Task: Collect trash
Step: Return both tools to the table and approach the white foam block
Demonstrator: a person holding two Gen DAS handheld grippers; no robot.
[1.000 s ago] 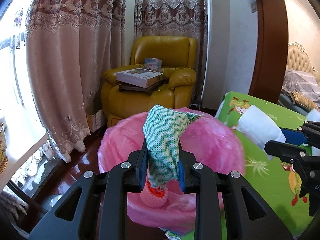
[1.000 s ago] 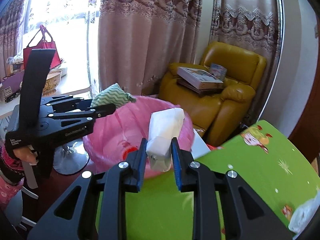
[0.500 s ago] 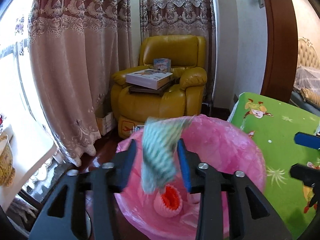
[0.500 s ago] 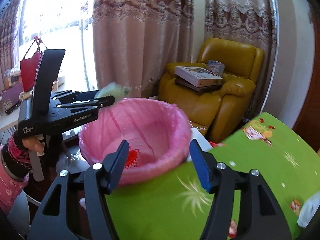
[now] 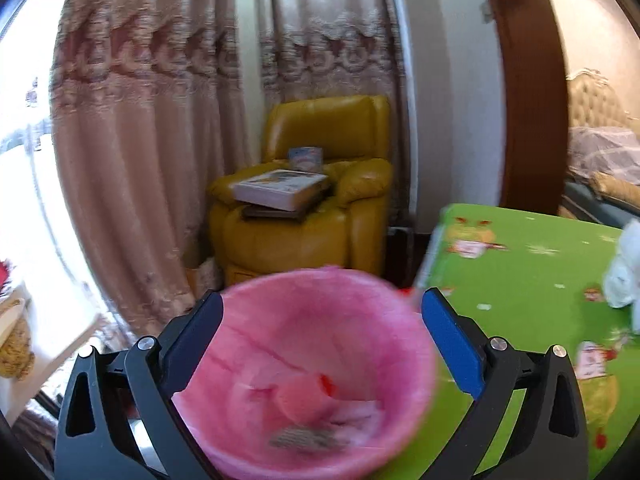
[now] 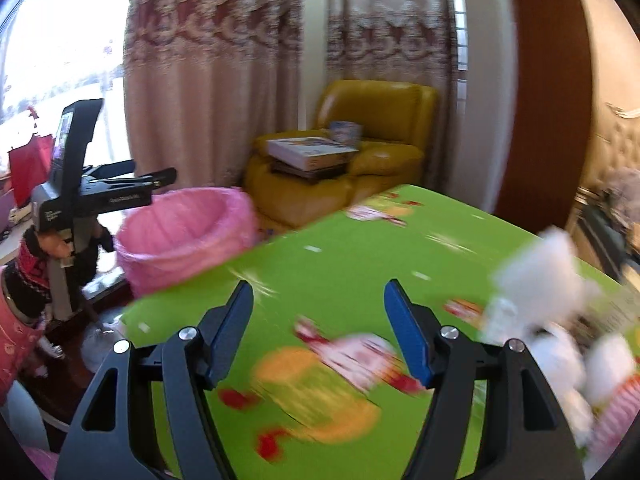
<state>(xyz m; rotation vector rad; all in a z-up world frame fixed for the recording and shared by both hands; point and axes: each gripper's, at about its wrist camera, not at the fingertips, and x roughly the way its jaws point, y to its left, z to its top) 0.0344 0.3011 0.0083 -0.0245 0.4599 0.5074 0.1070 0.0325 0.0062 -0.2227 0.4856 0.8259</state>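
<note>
While both grippers stand empty, what matters is which of them lies nearer the trash left on the table; the lines below run from the biggest thing down.

Table: the green cartoon-print table (image 6: 360,264) fills the lower half of the right wrist view and the right side of the left wrist view (image 5: 532,280).

Bin: the pink-lined bin (image 5: 316,364) stands just off the table's left edge, right in front of the left gripper; in the right wrist view it lies (image 6: 184,232) off to the left, beyond the table's corner. Blurred scraps lie at its bottom.

Remaining trash: a white crumpled heap (image 6: 536,312) sits on the table at the right, blurred, so I cannot tell whether it is one piece or several. It shows again (image 5: 624,272) at the far right edge of the left wrist view. No long axis can be read from so loose a lump.

Right gripper: the right gripper (image 6: 320,328) hangs over the table with its jaws apart and nothing between them. The white heap lies to its right, just beside the right-hand finger, and somewhat ahead.

Left gripper: the left gripper (image 5: 320,340) points down into the bin. Its jaws have just been opening and now stand wide apart, with only the bin's mouth seen between them.

Nearer hand: the right one, by my judgement; the left has the width of the table to cross.

Coming move: likely a swing of the right gripper to its right, to bring the heap between the blue pads (image 6: 408,336).
</note>
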